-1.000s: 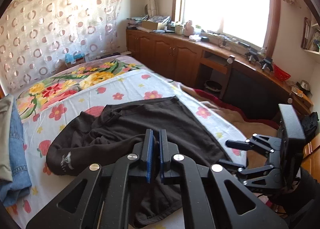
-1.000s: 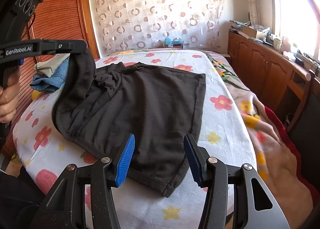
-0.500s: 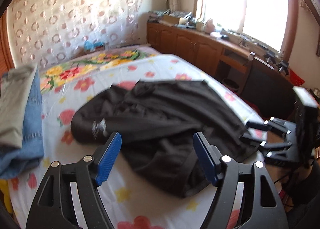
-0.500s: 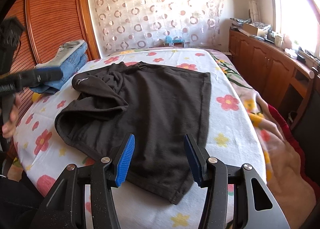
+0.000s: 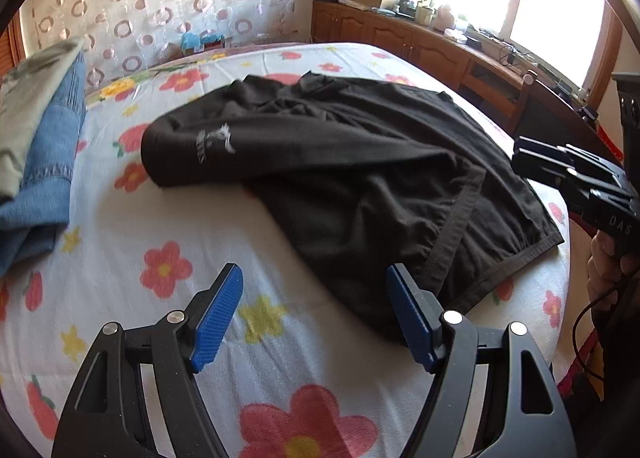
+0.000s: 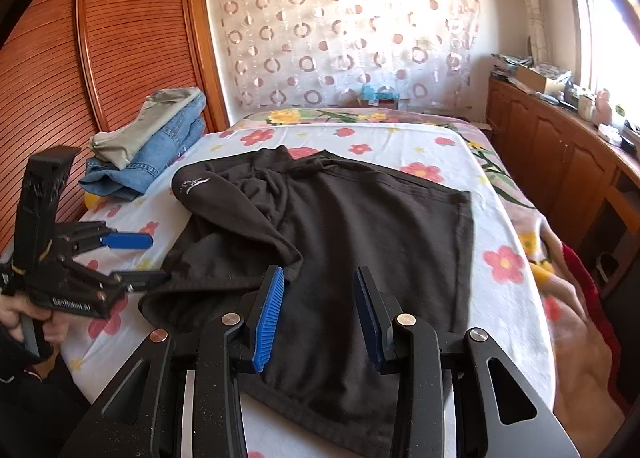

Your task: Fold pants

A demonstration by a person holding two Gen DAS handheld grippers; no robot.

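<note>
Lying on the flowery bed (image 5: 120,242), the black pants (image 5: 360,177) are half folded; both tools, left tool (image 5: 316,318) and right tool (image 6: 318,314), are apart, the right just closing a bit.

The left claw (image 5: 314,312) gapes wide and empty; the right claw (image 6: 318,312), also empty, has just been narrowing.

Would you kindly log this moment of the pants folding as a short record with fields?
garment: black pants, one part flopped over the rest, loosely bunched
surface: bed with floral sheet
left tool: open, empty, over bare sheet beside the pants' edge
right tool: jaws just closing, over the pants' near end, no fabric gripped
nearby: folded jeans stacked at the bed's edge
</note>
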